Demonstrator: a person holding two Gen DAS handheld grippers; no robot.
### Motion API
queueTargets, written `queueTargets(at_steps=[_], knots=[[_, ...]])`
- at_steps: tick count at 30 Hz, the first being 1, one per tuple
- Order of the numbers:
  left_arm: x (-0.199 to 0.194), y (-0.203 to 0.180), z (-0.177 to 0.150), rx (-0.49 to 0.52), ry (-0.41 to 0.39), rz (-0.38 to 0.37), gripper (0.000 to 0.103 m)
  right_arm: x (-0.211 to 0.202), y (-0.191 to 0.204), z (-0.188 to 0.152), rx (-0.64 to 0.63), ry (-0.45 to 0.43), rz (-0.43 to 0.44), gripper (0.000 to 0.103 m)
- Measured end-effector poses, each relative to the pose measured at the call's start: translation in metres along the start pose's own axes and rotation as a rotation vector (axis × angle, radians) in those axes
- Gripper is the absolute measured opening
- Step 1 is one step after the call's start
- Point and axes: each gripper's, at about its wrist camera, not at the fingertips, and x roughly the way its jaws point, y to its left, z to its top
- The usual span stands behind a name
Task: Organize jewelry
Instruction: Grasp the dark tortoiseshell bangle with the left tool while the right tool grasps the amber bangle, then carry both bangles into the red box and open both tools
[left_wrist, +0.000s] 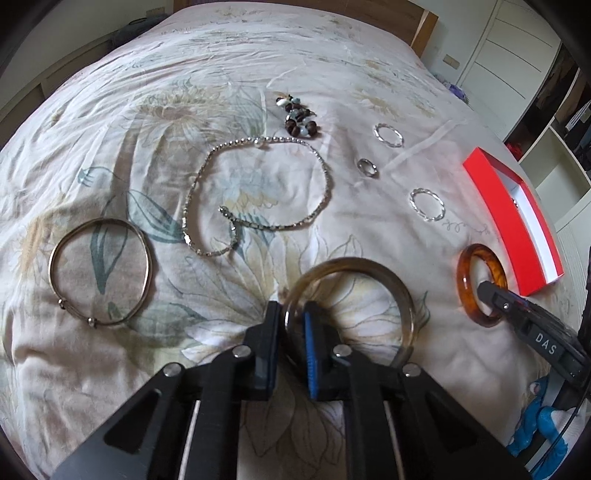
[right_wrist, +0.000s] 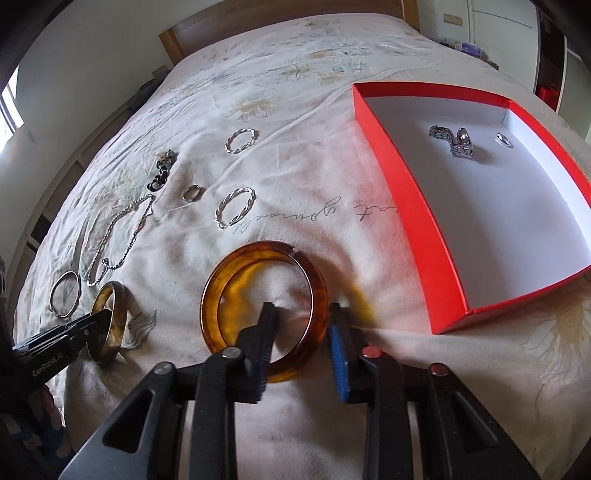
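Jewelry lies on a floral bedspread. My left gripper is shut on the rim of a pale horn-coloured bangle, which also shows standing on edge in the right wrist view. My right gripper is open, its fingers straddling the rim of an amber bangle, also in the left wrist view. A red box with a white inside sits to the right and holds a metal watch and a ring.
On the bedspread lie a thin metal bangle, a silver chain necklace, a beaded bracelet, two twisted silver hoops and a small ring. Wardrobe and shelves stand at the right.
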Motion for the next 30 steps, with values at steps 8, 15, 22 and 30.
queueTargets(at_steps=[8, 15, 22, 30], knots=[[-0.031, 0.002, -0.007, -0.01, -0.03, -0.007, 0.009, -0.03, 0.003, 0.004, 0.028, -0.017, 0.118, 0.013], [-0.068, 0.006, -0.017, -0.016, -0.08, -0.002, 0.009, -0.069, 0.02, -0.003, 0.005, -0.061, 0.174, 0.013], [-0.108, 0.002, -0.025, -0.006, -0.133, -0.01, 0.009, -0.112, 0.026, -0.015, -0.022, -0.125, 0.198, 0.013], [-0.147, -0.027, -0.028, 0.034, -0.185, -0.04, 0.009, -0.159, 0.009, -0.025, -0.032, -0.212, 0.205, 0.013]])
